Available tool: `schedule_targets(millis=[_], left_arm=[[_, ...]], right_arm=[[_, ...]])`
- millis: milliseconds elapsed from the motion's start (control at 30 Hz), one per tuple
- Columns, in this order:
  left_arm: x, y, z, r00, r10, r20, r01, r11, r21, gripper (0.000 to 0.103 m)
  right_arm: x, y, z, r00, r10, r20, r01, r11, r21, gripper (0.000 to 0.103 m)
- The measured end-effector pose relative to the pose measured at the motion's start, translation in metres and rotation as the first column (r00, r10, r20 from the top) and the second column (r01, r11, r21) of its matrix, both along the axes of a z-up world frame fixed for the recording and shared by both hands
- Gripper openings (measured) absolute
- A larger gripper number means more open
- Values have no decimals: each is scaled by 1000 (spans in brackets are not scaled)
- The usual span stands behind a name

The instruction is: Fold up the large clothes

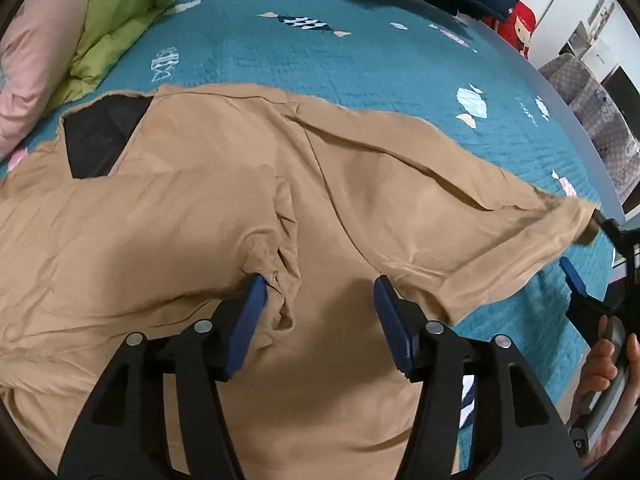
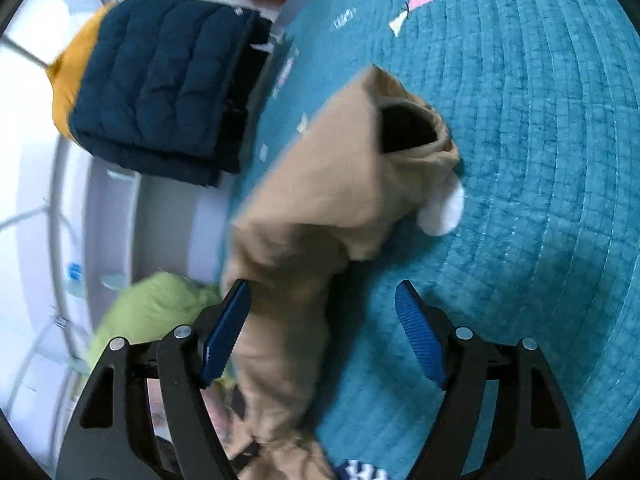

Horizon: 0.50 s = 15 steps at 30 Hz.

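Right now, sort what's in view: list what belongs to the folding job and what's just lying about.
Belongs to the job:
- tan garment, spread on the teal bedspread
- left gripper, open over it
- right gripper, open by the sleeve

Just lying about:
- navy quilted jacket, folded
- green quilt
- pink pillow
- red item

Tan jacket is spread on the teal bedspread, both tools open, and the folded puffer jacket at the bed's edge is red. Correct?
Not quite. The folded puffer jacket is navy blue, as the right wrist view shows. The rest holds: tan jacket on the teal bedspread, left tool and right tool both open.
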<state>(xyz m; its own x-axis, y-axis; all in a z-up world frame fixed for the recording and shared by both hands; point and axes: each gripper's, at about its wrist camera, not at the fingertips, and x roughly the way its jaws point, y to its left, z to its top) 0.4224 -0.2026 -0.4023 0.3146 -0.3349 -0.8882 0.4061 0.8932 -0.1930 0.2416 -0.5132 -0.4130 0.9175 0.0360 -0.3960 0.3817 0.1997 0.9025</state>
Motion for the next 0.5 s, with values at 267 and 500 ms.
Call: schedule_targets(millis=[267,500], left_arm=[[1,-24,-23,985,-60,-163,63,998,10,60],[-7,-18,5,992,-91,-93,84,994,-67,61]], right_arm=[[24,2,0,995,41,-92,-49,996,-80,83],[29,1,-1,997,33,-76,-45,987,-156,27]])
